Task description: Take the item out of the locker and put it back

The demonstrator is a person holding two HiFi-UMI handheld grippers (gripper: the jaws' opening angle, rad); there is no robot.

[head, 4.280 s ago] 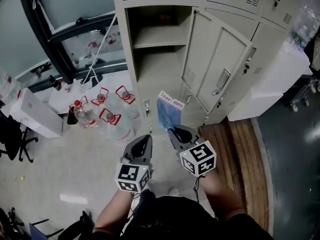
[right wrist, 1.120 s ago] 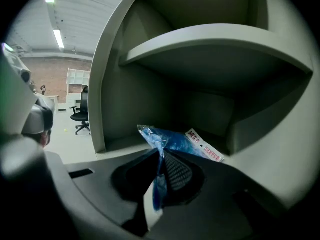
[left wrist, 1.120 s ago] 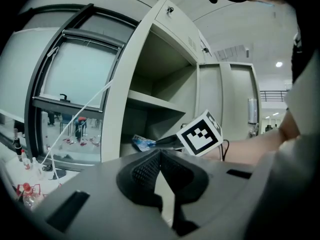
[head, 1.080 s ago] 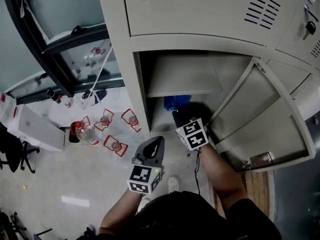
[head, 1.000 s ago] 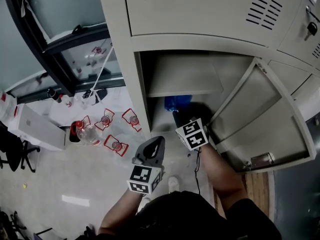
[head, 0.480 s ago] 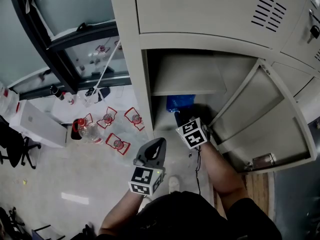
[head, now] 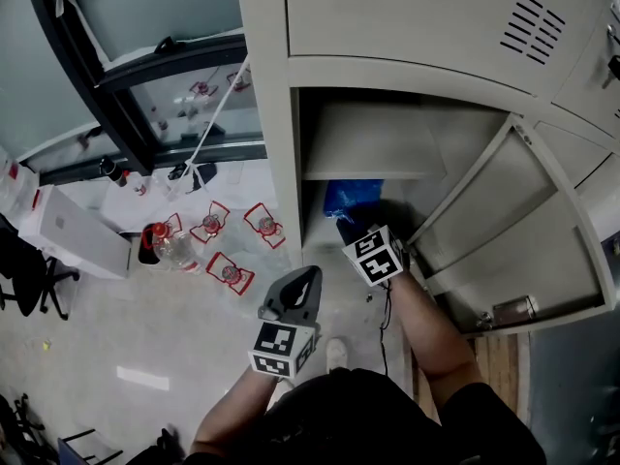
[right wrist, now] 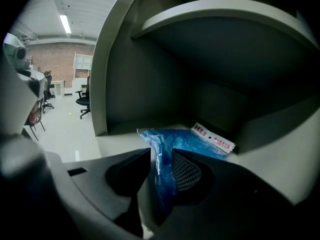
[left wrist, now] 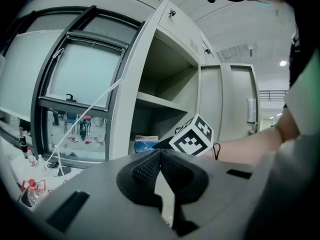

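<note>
A blue crinkled plastic packet [right wrist: 186,143] with a white printed header card [right wrist: 213,138] at its far end lies on the floor of the beige metal locker [head: 278,153], in the compartment beneath the shelf [head: 368,151]. The locker's door [head: 523,223] stands wide open.

My head camera looks steeply down at the locker [head: 276,114] front. The left gripper [head: 306,275] camera faces it from outside. The right gripper [head: 340,225] camera sits inside, close. All three share the bag [head: 351,198].
</note>
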